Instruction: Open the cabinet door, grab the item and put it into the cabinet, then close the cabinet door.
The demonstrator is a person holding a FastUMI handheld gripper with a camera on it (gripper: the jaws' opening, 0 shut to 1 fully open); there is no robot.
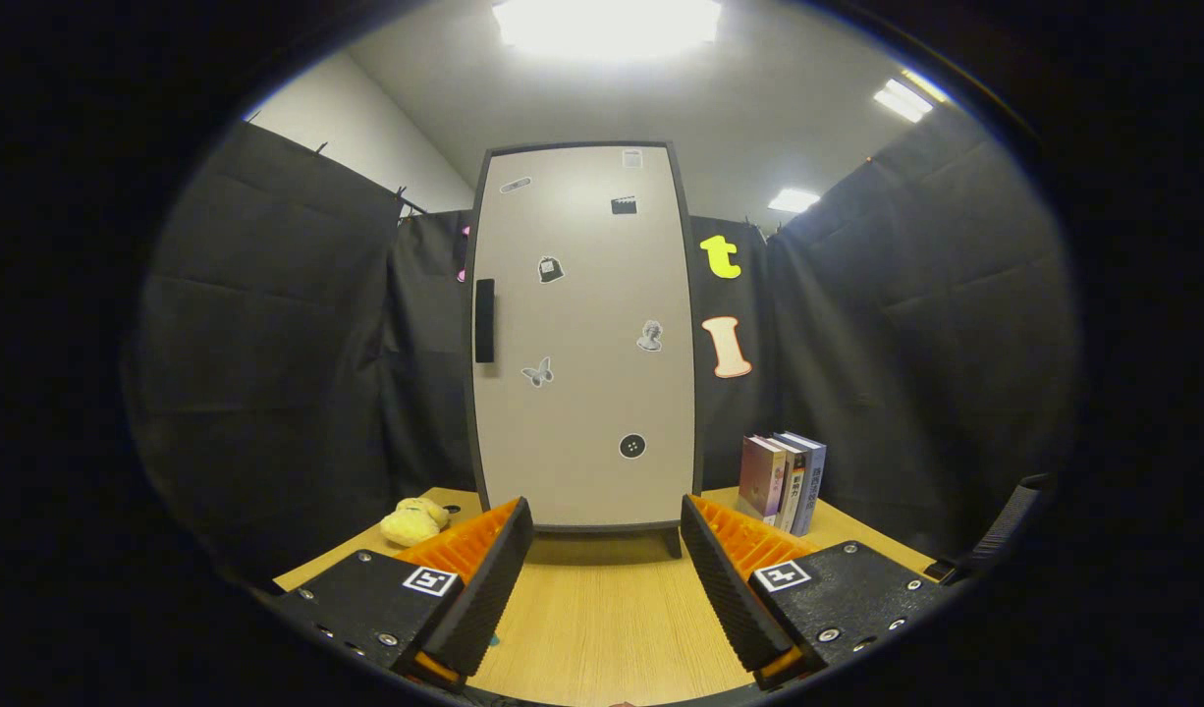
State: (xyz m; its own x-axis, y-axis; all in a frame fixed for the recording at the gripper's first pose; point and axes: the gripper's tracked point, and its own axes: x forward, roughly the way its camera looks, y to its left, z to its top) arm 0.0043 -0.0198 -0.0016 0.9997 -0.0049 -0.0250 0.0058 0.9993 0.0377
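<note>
Cabinet door first: the tall beige cabinet (582, 334) with a dark frame and rounded corners stands upright at the back of the pale wooden desk (602, 609), its door shut, straight ahead of the hand-held gripper (607, 550). Fingers spread wide, nothing between them, hovering low over the desk short of the cabinet's foot.

Black vertical handle (484, 320) sits on the door's left edge, long axis up and down, so I'd judge the hinges are on the right and the door swings out from the left. Rigid panel, likely light; the handle is the place to pinch or hook, since the flat face with its small stickers looks smooth and offers no grip.

Over to the left of the cabinet, near the desk's back corner, lies the small yellow plush toy (414, 520), probably the item. Soft, light, squashy; it lies low, roughly crosswise, though which way it faces I can't tell. Grip across its middle.

A row of upright books (784, 481) stands to the right.
</note>
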